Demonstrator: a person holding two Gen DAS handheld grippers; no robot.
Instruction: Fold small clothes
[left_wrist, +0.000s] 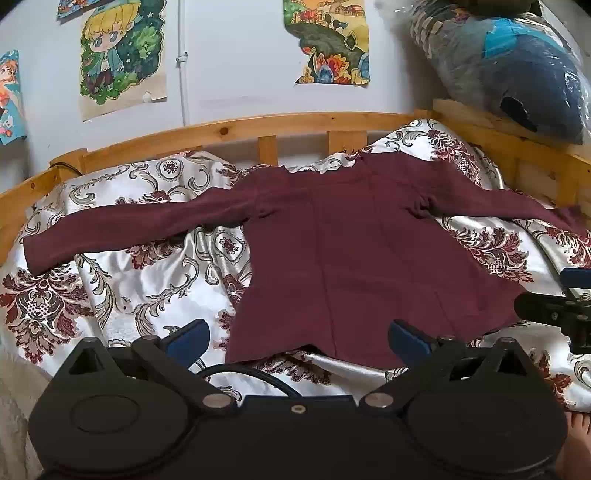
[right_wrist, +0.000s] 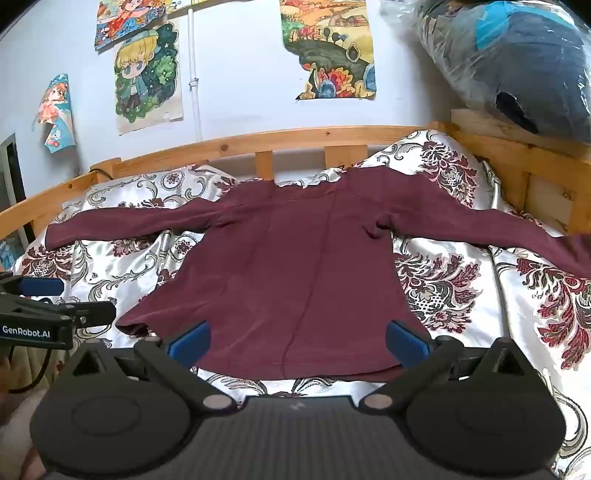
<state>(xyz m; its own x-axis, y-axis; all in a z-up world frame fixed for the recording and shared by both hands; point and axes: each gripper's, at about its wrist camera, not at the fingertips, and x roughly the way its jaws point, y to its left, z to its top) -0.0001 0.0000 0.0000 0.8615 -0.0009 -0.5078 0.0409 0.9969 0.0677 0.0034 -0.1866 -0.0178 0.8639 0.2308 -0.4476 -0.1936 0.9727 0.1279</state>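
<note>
Maroon long-sleeve top lies flat on a satin floral bedspread, sleeves spread out both sides, hem nearest the jaws. Left gripper is spread wide, holding nothing; the hem's left corner sits between its fingers, just ahead. Right gripper is also wide and empty, with the hem's middle-to-right stretch just ahead of its jaws. Fabric looks soft, light and limp, probably a thin knit, so it will likely sag and drag when lifted. The satin underneath looks slippery, so the top may slide. Best holds, I judge: the hem corners or a sleeve cuff, pinching both layers.
</note>
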